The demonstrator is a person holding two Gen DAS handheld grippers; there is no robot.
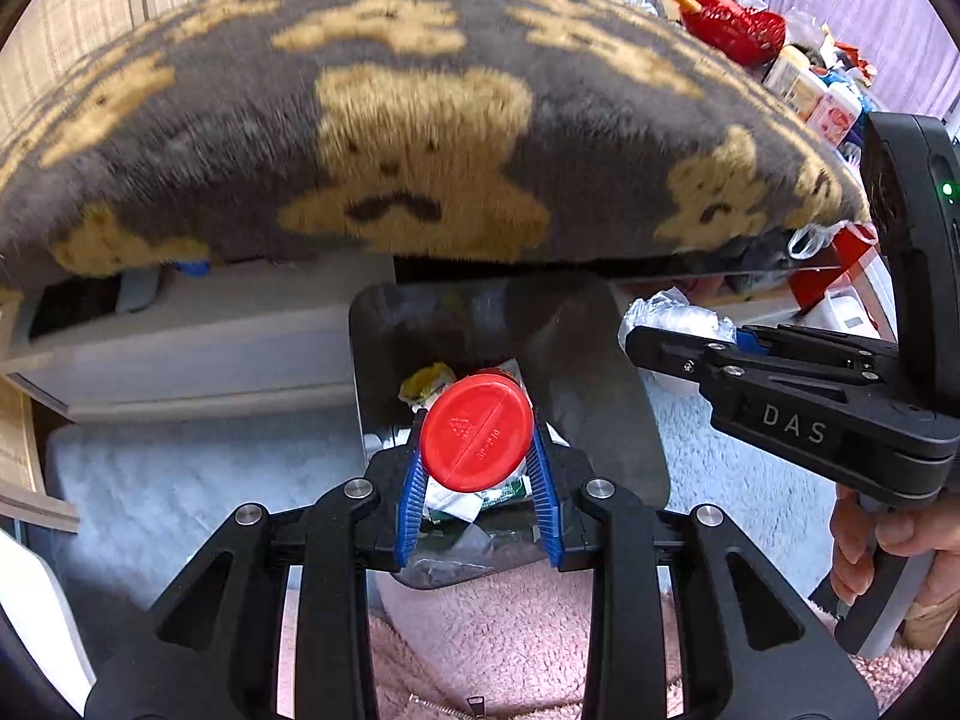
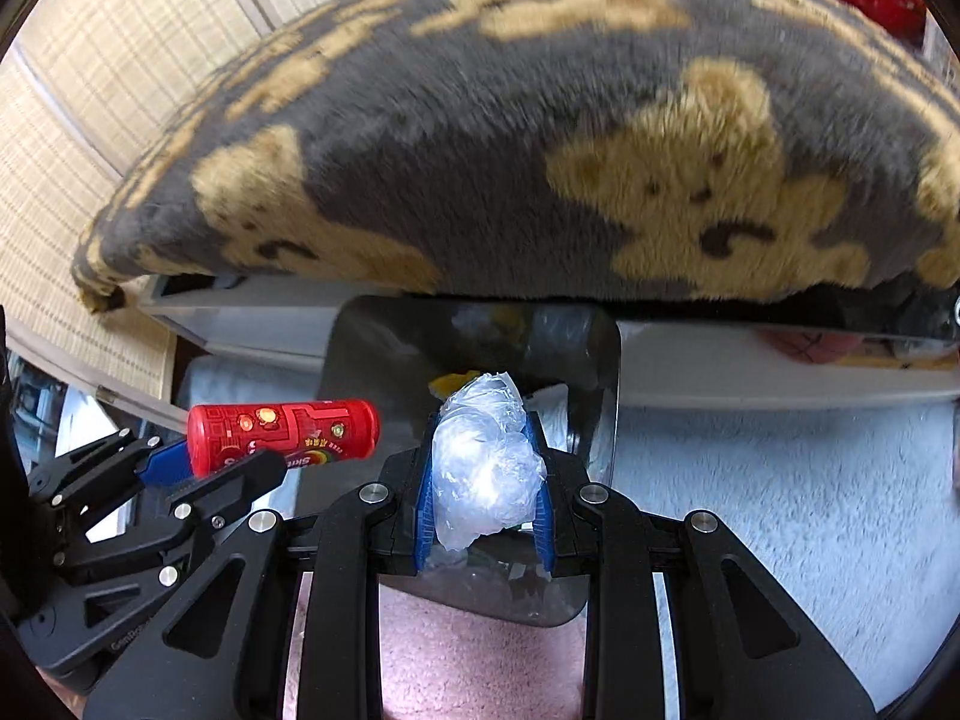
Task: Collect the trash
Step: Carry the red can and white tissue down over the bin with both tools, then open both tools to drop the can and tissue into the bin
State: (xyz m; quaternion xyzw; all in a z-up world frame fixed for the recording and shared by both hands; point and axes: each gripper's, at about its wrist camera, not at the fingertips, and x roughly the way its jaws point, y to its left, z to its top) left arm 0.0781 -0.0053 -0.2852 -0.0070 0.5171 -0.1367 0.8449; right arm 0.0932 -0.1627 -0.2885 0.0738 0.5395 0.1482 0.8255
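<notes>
Bin: dark trash bin (image 1: 594, 396) on the floor beside the bear blanket (image 1: 420, 138), with wrappers and scraps already inside, so some collecting looks done.
Left gripper (image 1: 477, 450): blue pads (image 1: 411, 486) squeezed on a red candy tube (image 1: 477, 441), held right over the bin mouth, cap end facing the camera.
Right gripper (image 2: 485, 468): jaws narrowed on a crumpled clear plastic wad (image 2: 486, 468), also above the bin opening (image 2: 354, 348).
Left to do: both pieces are gripped, neither dropped yet. My guess is letting go is the next bit.
Rest of room: cluttered shelf (image 1: 804, 78) off to the side; can't tell if any of that counts as trash.
</notes>
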